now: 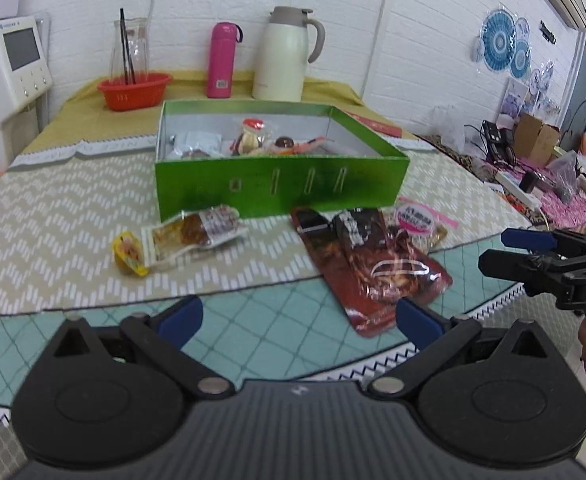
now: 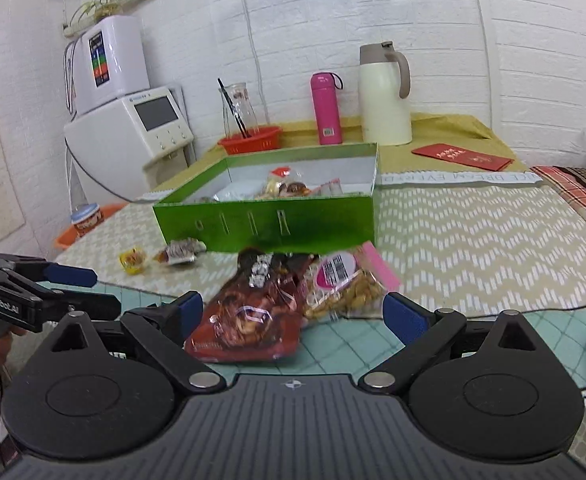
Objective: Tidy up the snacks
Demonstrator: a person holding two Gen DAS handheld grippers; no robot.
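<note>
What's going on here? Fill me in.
A person is sorting snacks into the green box on the table, with a hand-held gripper in each hand. Both the left hand-held gripper and the right hand-held gripper are open and empty. Several snacks already lie in the box. Outside it, in front, lie a big red packet, a bag of nuts, a clear-wrapped snack and a small yellow one. The right gripper faces the red packet.
</note>
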